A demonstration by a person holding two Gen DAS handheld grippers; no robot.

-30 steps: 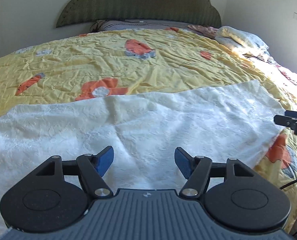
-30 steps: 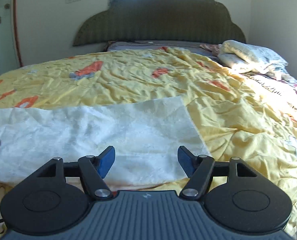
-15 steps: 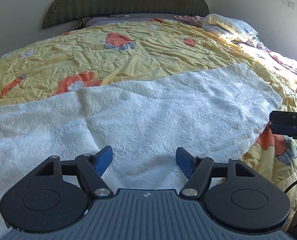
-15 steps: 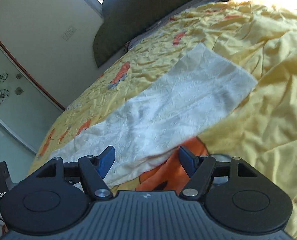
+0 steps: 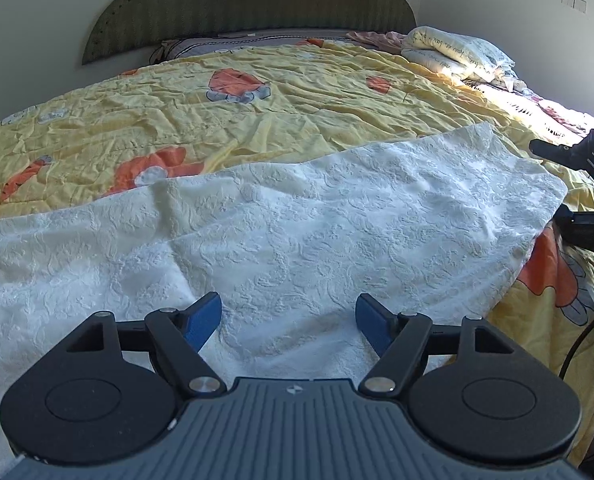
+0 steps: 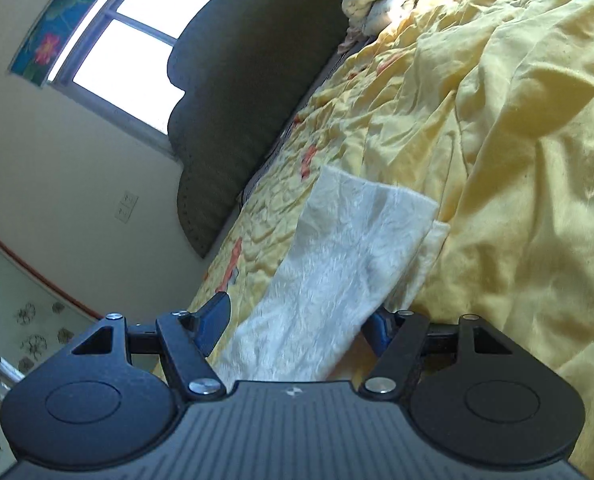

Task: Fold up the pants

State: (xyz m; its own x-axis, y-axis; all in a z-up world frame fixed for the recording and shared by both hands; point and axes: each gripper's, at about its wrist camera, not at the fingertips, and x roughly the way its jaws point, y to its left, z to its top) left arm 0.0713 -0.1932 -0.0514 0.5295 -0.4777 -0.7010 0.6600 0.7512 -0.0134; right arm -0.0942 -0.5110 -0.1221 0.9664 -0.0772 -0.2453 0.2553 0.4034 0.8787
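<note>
Bedroom with a dark scalloped headboard (image 5: 253,4) and a bed under a wrinkled yellow quilt (image 5: 297,92) with orange prints; the white pants (image 5: 297,220) lie flat across the near part of it; left gripper (image 5: 288,318) hangs just over the fabric, jaws opening, nothing pinched between them; right gripper (image 6: 297,326) is rolled sideways at the pants' end, jaws wide apart with the cloth edge between them, not clamped as far as I can see.
</note>
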